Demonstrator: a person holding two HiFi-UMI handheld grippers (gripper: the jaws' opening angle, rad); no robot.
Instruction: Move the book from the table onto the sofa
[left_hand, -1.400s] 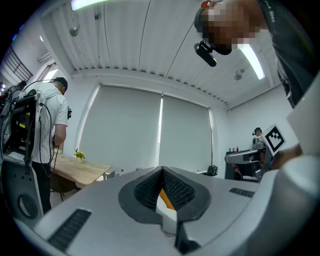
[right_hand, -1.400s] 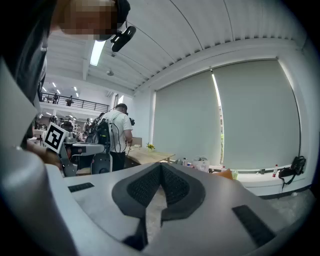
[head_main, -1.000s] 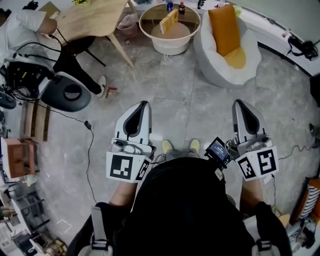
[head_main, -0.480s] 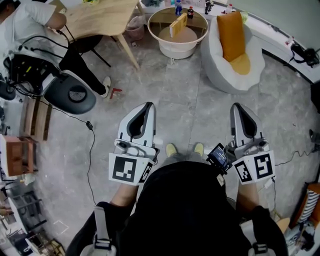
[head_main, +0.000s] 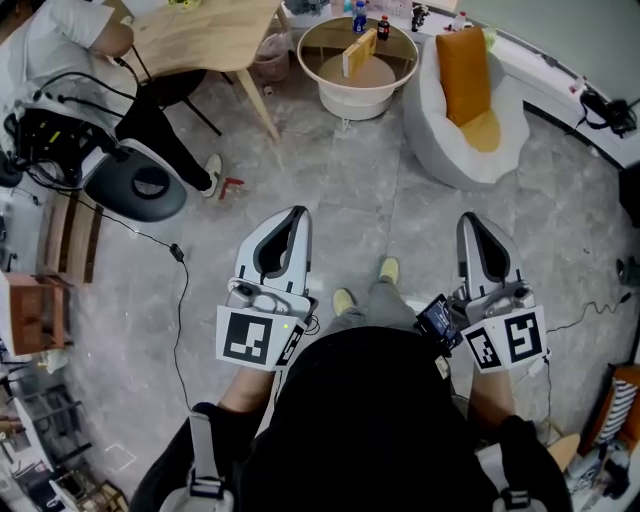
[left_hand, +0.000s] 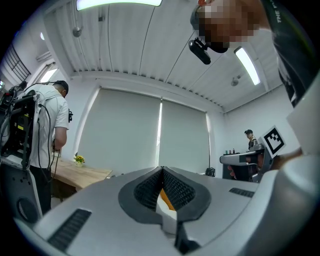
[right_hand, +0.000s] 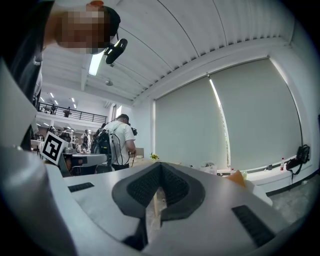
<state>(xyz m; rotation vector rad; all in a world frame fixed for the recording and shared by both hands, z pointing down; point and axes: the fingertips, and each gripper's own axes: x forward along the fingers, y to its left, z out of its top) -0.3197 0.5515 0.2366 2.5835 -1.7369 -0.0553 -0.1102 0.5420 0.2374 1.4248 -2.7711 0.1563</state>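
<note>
The book (head_main: 359, 53), a thin tan slab, stands upright on the round white table (head_main: 330, 88) at the top of the head view. Right of it is the white sofa chair (head_main: 455, 150) with an orange cushion (head_main: 463, 60). My left gripper (head_main: 296, 213) and right gripper (head_main: 470, 218) are held level over the grey floor, well short of the table, both shut with nothing in them. In the left gripper view the jaws (left_hand: 162, 171) meet at the tip, with an orange sliver showing behind them. The right gripper's jaws (right_hand: 160, 166) meet as well.
A wooden table (head_main: 200, 35) with a person (head_main: 60, 40) beside it stands at the upper left, and a black office chair (head_main: 135, 185) below it. A cable (head_main: 178, 290) trails over the floor on the left. Bottles (head_main: 358, 15) stand on the round table.
Both grippers have moved forward with the walking person, still shut. The table and sofa have shifted slightly in the head view. One foot has stepped ahead of the other.
</note>
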